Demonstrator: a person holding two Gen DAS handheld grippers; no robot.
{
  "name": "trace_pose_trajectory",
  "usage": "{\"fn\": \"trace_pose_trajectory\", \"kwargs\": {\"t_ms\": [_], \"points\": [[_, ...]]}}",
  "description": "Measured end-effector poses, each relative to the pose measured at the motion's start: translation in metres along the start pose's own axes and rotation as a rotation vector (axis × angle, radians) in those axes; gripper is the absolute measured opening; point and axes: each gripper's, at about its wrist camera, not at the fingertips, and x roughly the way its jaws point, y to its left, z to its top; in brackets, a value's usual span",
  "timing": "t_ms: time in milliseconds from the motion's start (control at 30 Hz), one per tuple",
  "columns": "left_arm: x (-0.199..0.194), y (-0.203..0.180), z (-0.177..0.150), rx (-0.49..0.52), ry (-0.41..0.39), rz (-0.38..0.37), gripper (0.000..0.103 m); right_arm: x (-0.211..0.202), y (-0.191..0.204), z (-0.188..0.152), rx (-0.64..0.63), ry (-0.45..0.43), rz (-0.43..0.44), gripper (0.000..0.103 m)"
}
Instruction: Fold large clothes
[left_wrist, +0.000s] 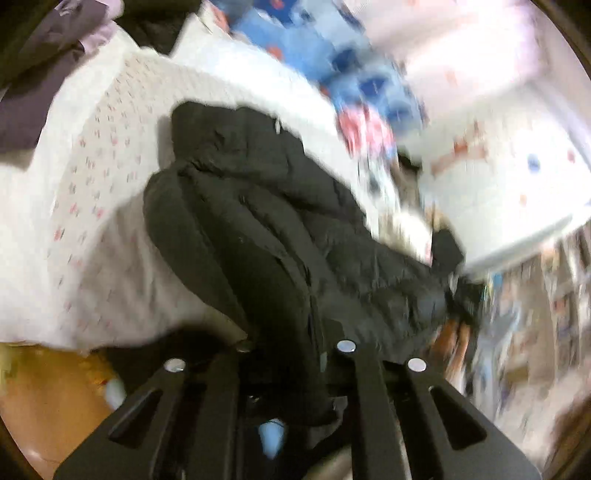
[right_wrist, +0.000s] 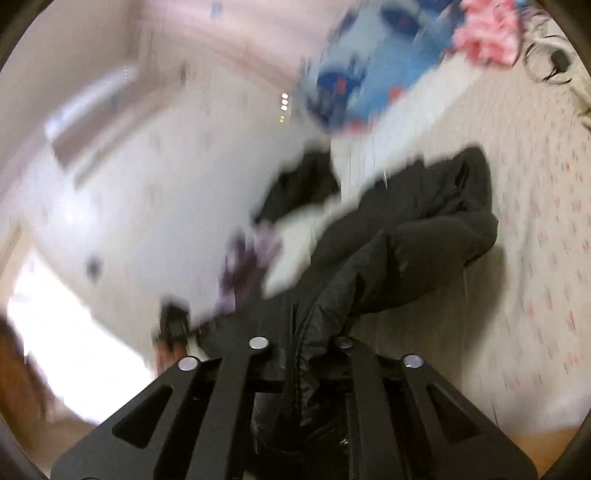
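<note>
Left wrist view: my left tongs (left_wrist: 291, 354) clamp the black quilted puffer jacket's (left_wrist: 280, 221) near hem; my right tongs (right_wrist: 301, 347) pinch it too. Its length runs straight ahead across the white patterned bed (left_wrist: 110, 192), equally near both hands.

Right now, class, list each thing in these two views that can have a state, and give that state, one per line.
black puffer jacket: partly lifted off the bed, bunched, gripped at two points along its near edge.
left tongs: shut on the jacket's fabric.
right tongs: shut on the jacket beside its zip.
patterned bedsheet: spread flat under the jacket.
blue printed blanket: crumpled at the far end of the bed.
</note>
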Motion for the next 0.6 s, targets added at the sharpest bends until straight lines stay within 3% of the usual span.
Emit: {"fn": "trace_pose_trajectory", "kwargs": {"t_ms": [67, 133, 167, 200, 300, 367, 433, 500, 600], "points": [[0.0, 0.018, -0.031, 0.038, 0.101, 0.086, 0.036, -0.01, -0.026, -0.027, 0.062, 0.105, -0.156, 0.033], [-0.005, 0.052, -0.052, -0.016, 0.129, 0.228, 0.045, -0.024, -0.047, -0.038, 0.13, 0.099, -0.28, 0.035], [-0.013, 0.075, -0.056, -0.068, 0.122, 0.325, 0.046, -0.033, -0.054, -0.037, 0.157, 0.069, -0.343, 0.044], [-0.021, 0.094, -0.057, -0.12, 0.112, 0.373, 0.047, -0.042, -0.058, -0.028, 0.178, 0.006, -0.408, 0.058], [-0.044, 0.121, -0.034, -0.211, -0.003, 0.483, 0.049, -0.032, -0.046, 0.015, 0.109, -0.103, -0.399, 0.069], [-0.035, 0.098, 0.001, -0.136, -0.105, 0.424, 0.057, 0.015, -0.024, 0.057, -0.027, -0.098, -0.396, 0.071], [-0.013, 0.074, 0.033, -0.054, -0.175, 0.367, 0.076, 0.067, -0.011, 0.09, -0.14, -0.077, -0.422, 0.072], [0.043, 0.037, 0.082, 0.053, -0.222, 0.309, 0.078, 0.136, -0.002, 0.124, -0.229, -0.062, -0.475, 0.071], [0.113, 0.006, 0.136, 0.138, -0.24, 0.252, 0.078, 0.218, -0.02, 0.163, -0.243, -0.034, -0.519, 0.071]]}}
